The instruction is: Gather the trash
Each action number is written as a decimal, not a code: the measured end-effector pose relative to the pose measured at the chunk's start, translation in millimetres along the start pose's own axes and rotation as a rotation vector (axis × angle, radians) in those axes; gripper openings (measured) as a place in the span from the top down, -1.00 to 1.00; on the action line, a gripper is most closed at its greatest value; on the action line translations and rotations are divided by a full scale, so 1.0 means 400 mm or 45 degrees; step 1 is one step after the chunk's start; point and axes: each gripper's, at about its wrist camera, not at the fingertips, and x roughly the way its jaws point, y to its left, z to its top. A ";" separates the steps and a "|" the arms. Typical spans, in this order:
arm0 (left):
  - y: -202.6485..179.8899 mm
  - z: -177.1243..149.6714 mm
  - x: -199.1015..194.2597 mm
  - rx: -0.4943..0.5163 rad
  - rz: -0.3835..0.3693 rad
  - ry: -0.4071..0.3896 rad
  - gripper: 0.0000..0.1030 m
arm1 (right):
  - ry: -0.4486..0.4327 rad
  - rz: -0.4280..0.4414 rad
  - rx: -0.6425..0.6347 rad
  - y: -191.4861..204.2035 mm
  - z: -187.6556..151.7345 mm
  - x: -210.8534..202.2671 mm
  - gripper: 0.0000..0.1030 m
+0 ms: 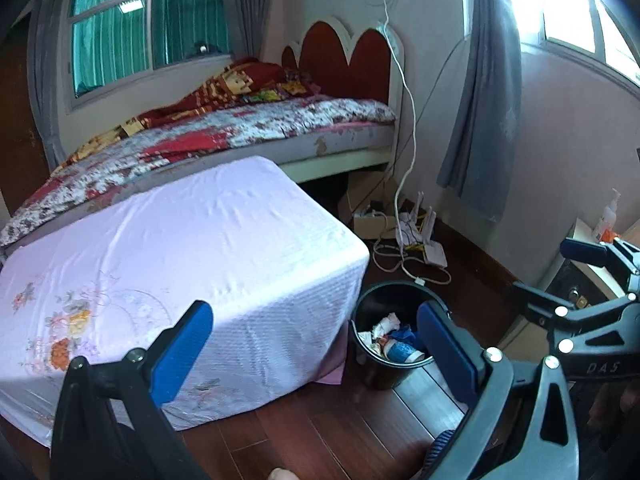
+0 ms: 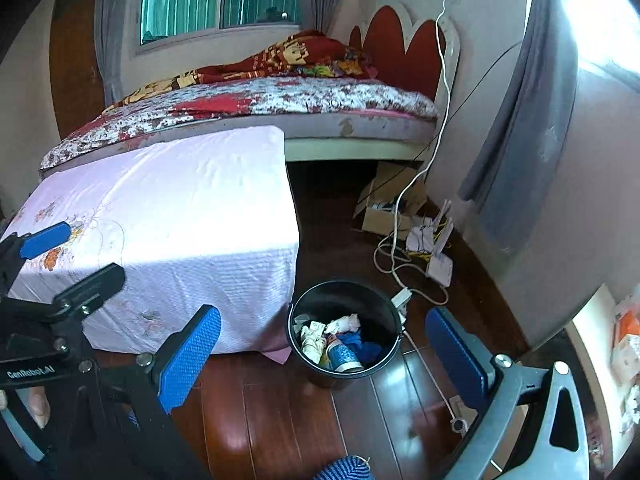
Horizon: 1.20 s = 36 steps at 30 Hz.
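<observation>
A black trash bin stands on the wooden floor beside the table covered in a pink cloth. Inside lie crumpled white paper, blue cloth and a blue-and-white cup. My left gripper is open and empty, held above the floor with the bin near its right finger. My right gripper is open and empty, with the bin between its fingers further off. Each gripper shows at the edge of the other's view.
A bed with a patterned quilt stands behind the table. White cables and a router and a cardboard box lie on the floor by the wall. Grey curtains hang at right. A cabinet stands far right.
</observation>
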 end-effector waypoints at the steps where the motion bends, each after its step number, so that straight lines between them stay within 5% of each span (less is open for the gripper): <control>1: 0.004 0.001 -0.008 -0.001 0.004 -0.007 -0.99 | -0.012 -0.006 0.003 0.001 0.000 -0.016 -1.00; 12: -0.002 0.011 -0.076 0.023 -0.007 -0.102 -0.99 | -0.115 -0.038 0.057 -0.016 0.008 -0.121 -1.00; 36: -0.001 0.035 -0.074 0.028 0.008 -0.120 -0.99 | -0.116 -0.027 0.059 -0.026 0.022 -0.119 -1.00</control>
